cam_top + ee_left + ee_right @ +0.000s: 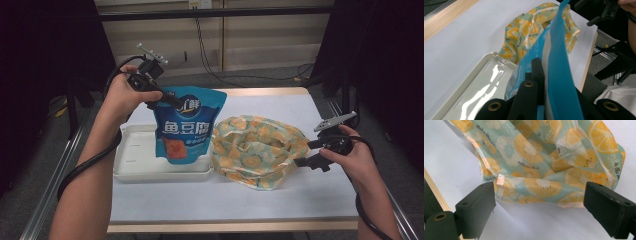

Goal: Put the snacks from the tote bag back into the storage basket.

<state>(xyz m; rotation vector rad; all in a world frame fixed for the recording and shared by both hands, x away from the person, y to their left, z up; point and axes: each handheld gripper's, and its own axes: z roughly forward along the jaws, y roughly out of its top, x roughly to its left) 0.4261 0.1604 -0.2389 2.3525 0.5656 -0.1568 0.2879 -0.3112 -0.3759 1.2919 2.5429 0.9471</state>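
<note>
1. A white tabletop (310,195) with a wooden edge is set before dark curtains, and a white tray (135,167) lies on it as the landmark
2. A blue pouch (187,125) is held upright over the tray's right part, its lower edge at the tray
3. The left gripper (167,100) is seen above the tray, its fingers (537,72) clenched on the pouch's top edge
4. A lemon-print bag (257,150) lies crumpled just right of the tray
5. The right gripper (305,154) is held right of the tray, at the bag's far edge, its fingers (477,205) released and spread wide, with nothing gripped
</note>
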